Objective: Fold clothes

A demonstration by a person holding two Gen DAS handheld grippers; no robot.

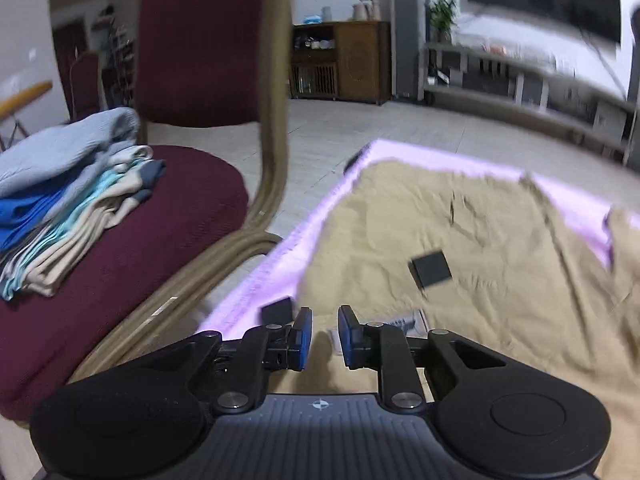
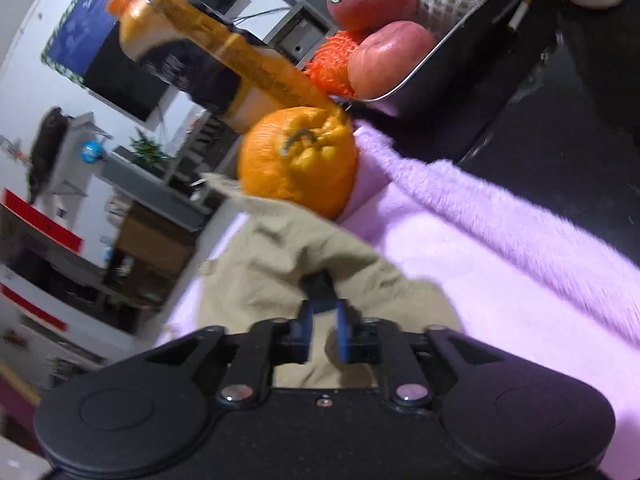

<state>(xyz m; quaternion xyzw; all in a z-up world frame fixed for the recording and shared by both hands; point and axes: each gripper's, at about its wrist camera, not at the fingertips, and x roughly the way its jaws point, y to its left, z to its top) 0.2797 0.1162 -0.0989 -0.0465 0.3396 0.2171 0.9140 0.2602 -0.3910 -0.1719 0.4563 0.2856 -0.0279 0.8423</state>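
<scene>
Trousers (image 1: 460,240) lie across pink blanket (image 1: 420,156). Left gripper (image 1: 323,336) pinches a fold; chair (image 1: 192,80) with stacked clothes (image 1: 68,196) alongside. Right gripper (image 2: 323,334) clamps fabric near an orange (image 2: 298,160).

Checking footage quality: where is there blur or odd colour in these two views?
Left wrist: shelving at upper right smeared, tan garment soft, pink blanket blown out. Right wrist: orange bottle streaked, orange fairly sharp; fisheye bends both.

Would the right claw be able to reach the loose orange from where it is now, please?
Probably yes: the right claw faces the orange with only low khaki garment between them.
</scene>
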